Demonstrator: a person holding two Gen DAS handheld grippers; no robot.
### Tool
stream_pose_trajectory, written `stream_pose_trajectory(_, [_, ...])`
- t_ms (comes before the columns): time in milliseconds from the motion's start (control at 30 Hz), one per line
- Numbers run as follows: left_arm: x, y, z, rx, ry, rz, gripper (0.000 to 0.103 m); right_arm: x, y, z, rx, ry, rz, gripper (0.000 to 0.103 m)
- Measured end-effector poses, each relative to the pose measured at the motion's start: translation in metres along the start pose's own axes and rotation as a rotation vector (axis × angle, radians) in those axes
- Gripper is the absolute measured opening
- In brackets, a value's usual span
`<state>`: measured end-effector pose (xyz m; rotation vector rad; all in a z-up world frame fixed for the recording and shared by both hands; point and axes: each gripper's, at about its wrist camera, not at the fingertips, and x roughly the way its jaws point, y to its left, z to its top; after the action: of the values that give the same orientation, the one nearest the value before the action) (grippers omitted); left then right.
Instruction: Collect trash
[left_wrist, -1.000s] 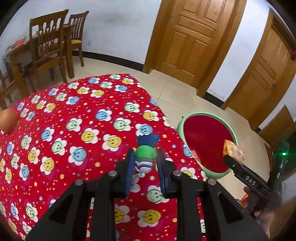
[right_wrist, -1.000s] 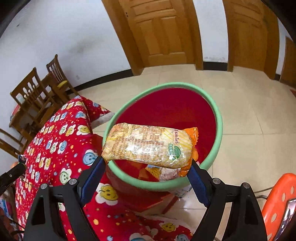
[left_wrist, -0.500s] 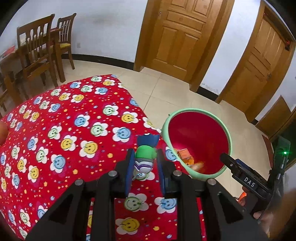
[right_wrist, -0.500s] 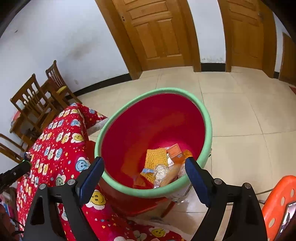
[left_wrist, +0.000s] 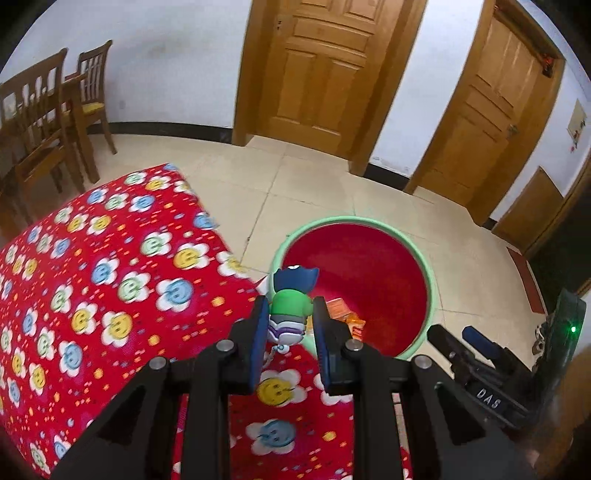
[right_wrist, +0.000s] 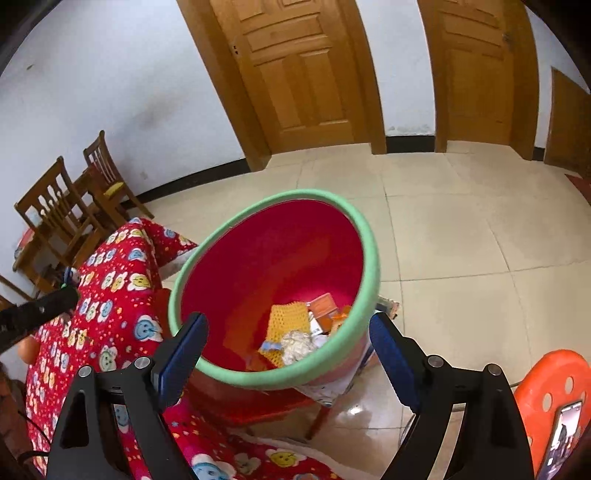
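Tiled floor (right_wrist: 461, 236) and two wooden doors (left_wrist: 314, 70) lie ahead of both tools, with wooden chairs (left_wrist: 40, 118) far off to the left. Below the left hand-held gripper (left_wrist: 290, 325) spreads the desk (left_wrist: 110, 295), covered in a red cloth with smiley flowers; its corner ends just ahead of the fingertips. Beyond that corner sits the red bin (right_wrist: 369, 236) with its green rim, low on the floor, probably so trash can be carried off the desk edge and dropped straight in. It lies directly ahead of the right hand-held gripper (right_wrist: 288, 343), whose jaws stand wide apart with nothing between them. Wrappers (right_wrist: 291, 321) rest at the bin's bottom. The left hand-held gripper is clamped on a small toy figure (left_wrist: 290, 306): dark blue head, green body, purple-striped base, upright between the pads, poised at the near rim for release, I judge.
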<state>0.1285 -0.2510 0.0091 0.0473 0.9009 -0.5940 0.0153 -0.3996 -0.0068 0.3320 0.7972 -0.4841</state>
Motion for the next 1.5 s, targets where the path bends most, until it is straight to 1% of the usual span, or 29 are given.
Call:
stream_pose_trajectory(133, [0.016,-0.016,0.005,0.031,0.016,-0.017,0.023,0.001,-0.011,-0.002,0.007,0.007,-0.023,0.09])
stream_pose_trajectory(300, [0.042,-0.034,0.009,0.077,0.054,-0.044,0.023,-0.002,-0.024,-0.002,0.032,0.004,-0.036,0.09])
stream_pose_trajectory(467, [0.059,-0.048,0.01,0.122,0.069,-0.035,0.023,-0.005,-0.033,-0.004,0.044,0.002,-0.042,0.09])
stream_pose_trajectory(533, [0.061,-0.05,0.011,0.129,0.073,-0.037,0.029,-0.005,-0.034,-0.004,0.046,0.003,-0.042,0.09])
stream_pose_trajectory(567, [0.062,-0.052,0.012,0.129,0.073,-0.036,0.039,-0.006,-0.035,-0.004,0.048,0.002,-0.039,0.09])
stream_pose_trajectory(600, [0.061,-0.052,0.012,0.127,0.068,-0.032,0.046,-0.006,-0.035,-0.004,0.049,0.001,-0.037,0.09])
stream_pose_trajectory(667, [0.06,-0.051,0.011,0.127,0.061,-0.023,0.047,-0.007,-0.034,-0.004,0.048,-0.002,-0.035,0.09])
stream_pose_trajectory(733, [0.058,-0.048,0.011,0.119,0.061,-0.014,0.048,-0.009,-0.032,-0.004,0.042,-0.006,-0.03,0.09])
stream_pose_trajectory(900, [0.047,-0.033,0.006,0.083,0.06,0.005,0.056,-0.02,-0.022,-0.004,0.019,-0.025,-0.003,0.09])
stream_pose_trajectory(1067, [0.03,-0.019,0.0,0.056,0.043,0.034,0.061,-0.035,-0.005,-0.004,-0.02,-0.051,0.038,0.09])
stream_pose_trajectory(1167, [0.014,-0.006,-0.007,0.029,0.026,0.064,0.064,-0.043,0.008,-0.006,-0.046,-0.063,0.067,0.09])
stream_pose_trajectory(1367, [-0.019,0.017,-0.023,-0.027,-0.011,0.123,0.067,-0.062,0.036,-0.015,-0.099,-0.077,0.136,0.09])
stream_pose_trajectory(1500, [-0.045,0.031,-0.036,-0.067,-0.043,0.16,0.073,-0.073,0.051,-0.023,-0.131,-0.088,0.163,0.09])
